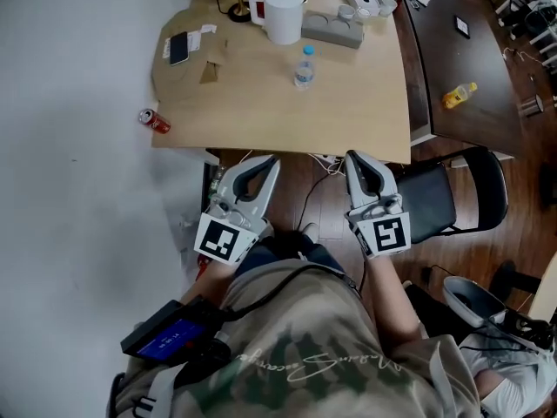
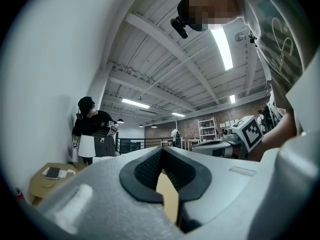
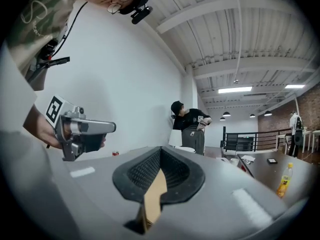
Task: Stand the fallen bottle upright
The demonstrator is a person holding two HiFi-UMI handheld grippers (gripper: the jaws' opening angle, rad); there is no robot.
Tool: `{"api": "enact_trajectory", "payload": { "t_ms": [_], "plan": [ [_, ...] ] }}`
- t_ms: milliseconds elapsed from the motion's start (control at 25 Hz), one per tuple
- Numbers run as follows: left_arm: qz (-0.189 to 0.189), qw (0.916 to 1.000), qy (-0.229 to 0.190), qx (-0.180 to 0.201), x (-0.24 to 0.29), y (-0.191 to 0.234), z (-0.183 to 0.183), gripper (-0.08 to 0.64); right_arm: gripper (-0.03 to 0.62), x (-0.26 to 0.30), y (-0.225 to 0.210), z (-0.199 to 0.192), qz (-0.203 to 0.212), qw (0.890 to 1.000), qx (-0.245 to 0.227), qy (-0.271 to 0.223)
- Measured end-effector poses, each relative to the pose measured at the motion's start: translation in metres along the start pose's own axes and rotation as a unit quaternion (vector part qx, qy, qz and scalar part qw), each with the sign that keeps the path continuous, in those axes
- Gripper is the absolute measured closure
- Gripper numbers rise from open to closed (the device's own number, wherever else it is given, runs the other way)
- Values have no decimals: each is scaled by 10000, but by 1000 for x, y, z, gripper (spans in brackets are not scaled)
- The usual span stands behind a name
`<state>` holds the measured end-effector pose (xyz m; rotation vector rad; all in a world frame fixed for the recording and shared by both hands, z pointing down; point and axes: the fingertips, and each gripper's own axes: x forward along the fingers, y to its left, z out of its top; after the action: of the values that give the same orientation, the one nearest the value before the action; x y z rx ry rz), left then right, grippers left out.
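Both grippers are held side by side at the near edge of the wooden table (image 1: 365, 120). Left gripper (image 1: 270, 160): jaws pressed together, nothing between them. Right gripper (image 1: 352, 157): jaws likewise together, empty. The clear water bottle (image 1: 303, 68) stands cap up mid-table, well apart from both grippers and near the white jug (image 1: 283, 14). A red can (image 1: 155, 121) lies beside the table's left edge.

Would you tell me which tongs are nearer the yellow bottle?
Right. In the head view the right tongs lie lower-left of the yellow bottle; the left tongs lie farther left, beyond the right ones.
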<state>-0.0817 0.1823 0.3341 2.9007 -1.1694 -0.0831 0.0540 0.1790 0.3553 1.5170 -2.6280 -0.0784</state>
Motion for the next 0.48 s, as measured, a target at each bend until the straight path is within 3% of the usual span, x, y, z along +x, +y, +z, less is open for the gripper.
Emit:
{"api": "enact_trajectory", "payload": {
  "t_ms": [480],
  "plan": [
    [64, 9998, -121, 125, -12, 4, 8, 558, 589, 0, 23, 10, 296, 9991, 135, -259]
  ]
}}
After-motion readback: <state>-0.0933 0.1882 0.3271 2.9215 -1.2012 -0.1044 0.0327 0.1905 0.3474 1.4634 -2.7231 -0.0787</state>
